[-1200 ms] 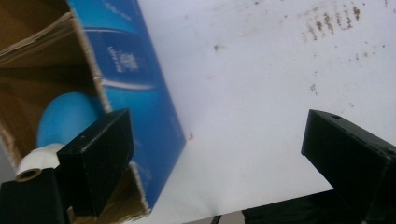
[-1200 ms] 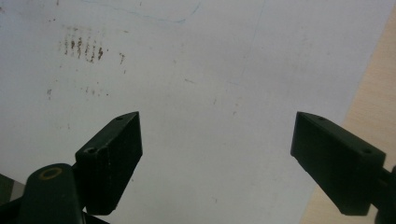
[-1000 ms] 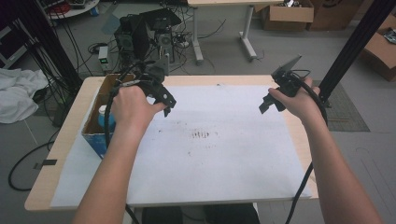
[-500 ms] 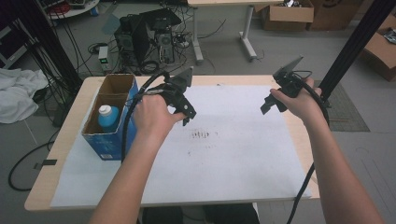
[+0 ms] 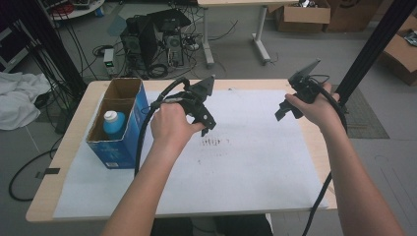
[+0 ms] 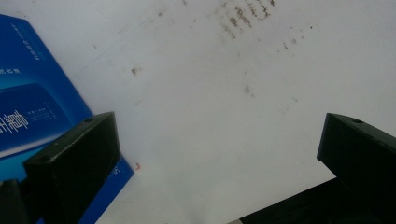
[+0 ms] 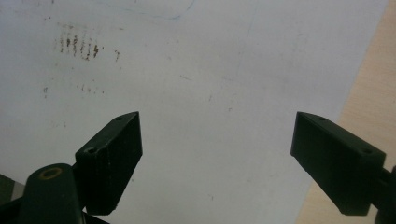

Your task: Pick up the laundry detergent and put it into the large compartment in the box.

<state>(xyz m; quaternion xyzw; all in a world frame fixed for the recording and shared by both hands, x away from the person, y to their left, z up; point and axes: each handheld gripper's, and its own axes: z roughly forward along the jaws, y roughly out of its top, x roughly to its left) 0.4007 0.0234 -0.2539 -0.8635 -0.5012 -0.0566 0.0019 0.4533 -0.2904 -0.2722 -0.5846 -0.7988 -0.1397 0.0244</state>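
Blue box [image 5: 118, 142] is cut off in the left tool view, one corner seen behind the left jaw; its white print is too blurred to be read. Bottle [image 5: 114, 123] is sunk in the box's near compartment, only the white cap and light-blue shoulder seen. The box is open-topped, cardboard inside, and stands at the left end of the bench [image 5: 54, 169] on the white sheet [image 5: 255, 167]. Left tool [image 5: 206, 112] is held right of the box, apart from it; its jaws have just been opening and are now wide with nothing between. Right tool [image 5: 286, 109] is held wide and empty over the sheet's right side. Brown smudges [image 5: 215, 142] are marked mid-sheet.
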